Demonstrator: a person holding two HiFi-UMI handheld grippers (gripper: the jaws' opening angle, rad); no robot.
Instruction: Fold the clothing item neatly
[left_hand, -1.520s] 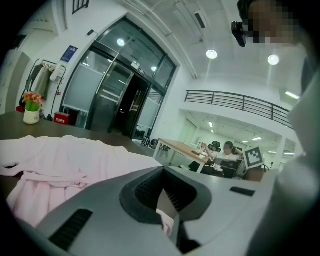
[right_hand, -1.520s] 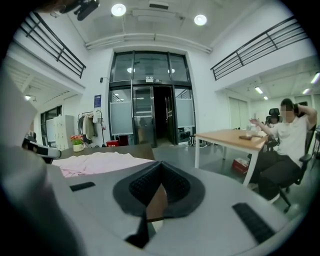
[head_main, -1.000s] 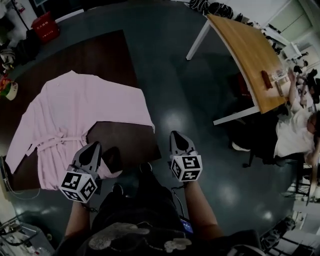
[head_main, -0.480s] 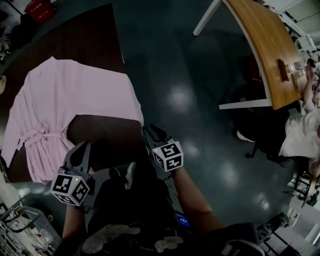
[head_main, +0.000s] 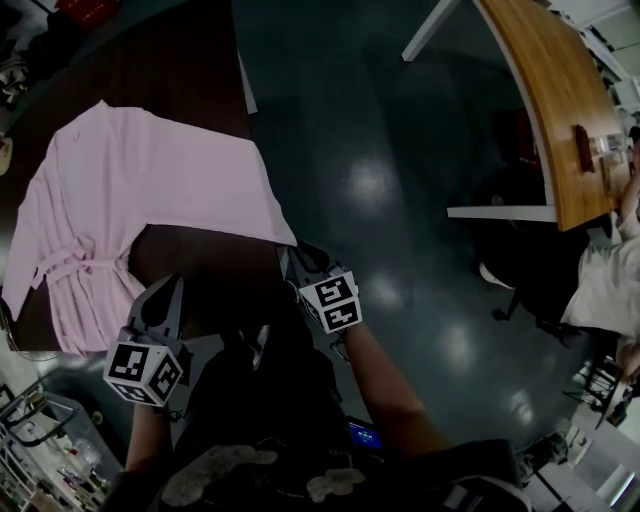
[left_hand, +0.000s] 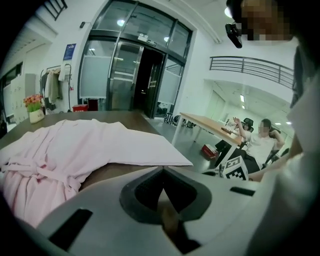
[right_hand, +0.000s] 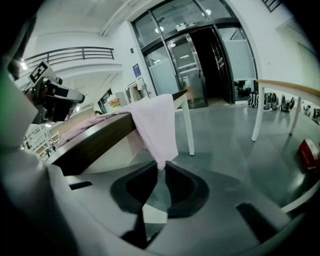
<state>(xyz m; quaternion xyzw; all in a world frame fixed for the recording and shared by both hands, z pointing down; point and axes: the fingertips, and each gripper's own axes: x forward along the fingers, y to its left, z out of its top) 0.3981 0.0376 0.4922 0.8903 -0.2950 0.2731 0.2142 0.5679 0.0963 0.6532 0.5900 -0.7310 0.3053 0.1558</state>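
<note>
A pink robe (head_main: 150, 190) lies spread on the dark brown table (head_main: 190, 80), its belt tied at the left. One corner (head_main: 288, 236) hangs over the table's right edge. My right gripper (head_main: 293, 253) is right at that corner. In the right gripper view the hanging corner (right_hand: 155, 125) ends between the tips of my right gripper (right_hand: 161, 167). Its jaws have just been closing, and a narrow gap still shows. My left gripper (head_main: 172, 285) is shut and empty at the table's near edge, just short of the robe's hem (left_hand: 75, 145).
A curved wooden table (head_main: 550, 110) on white legs stands at the right, with a seated person (head_main: 610, 280) beside it. A wire rack (head_main: 40, 450) is at the lower left. Glossy dark floor (head_main: 400, 200) lies between the two tables.
My right gripper has moved left to the robe's hanging corner. Both grippers have come closer to the table's edge. The robe has not moved.
</note>
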